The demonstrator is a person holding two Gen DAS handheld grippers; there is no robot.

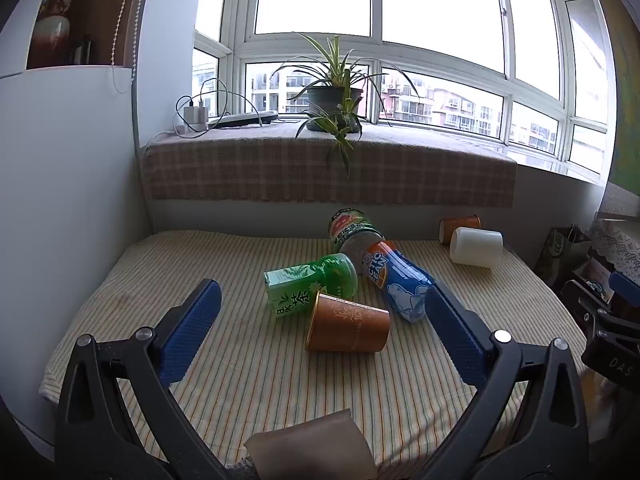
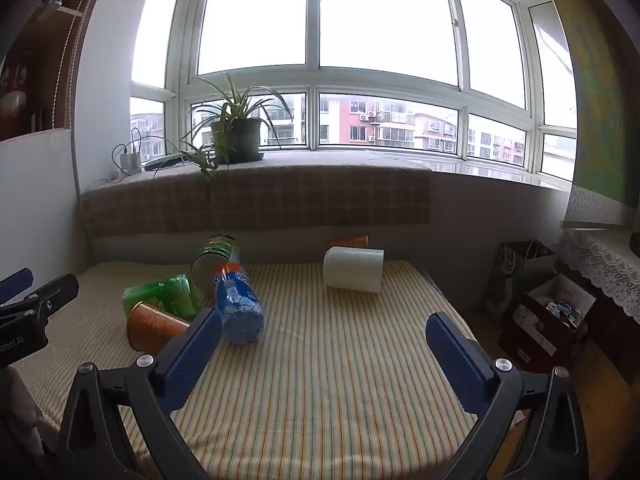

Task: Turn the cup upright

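Note:
An orange cup (image 1: 347,326) lies on its side on the striped table, in front of my left gripper (image 1: 322,300), which is open and empty just short of it. The cup also shows in the right wrist view (image 2: 154,325) at the left. A white cup (image 1: 475,246) lies on its side at the far right, with a second orange cup (image 1: 459,225) on its side behind it. My right gripper (image 2: 324,328) is open and empty above the table's middle; the white cup (image 2: 353,269) lies well ahead of it.
A green tea carton (image 1: 290,290), a green can (image 1: 340,273), a blue bottle (image 1: 400,285) and a jar (image 1: 352,232) lie clustered behind the orange cup. A potted plant (image 1: 334,98) stands on the window ledge. Bags and boxes (image 2: 548,316) sit beyond the table's right edge.

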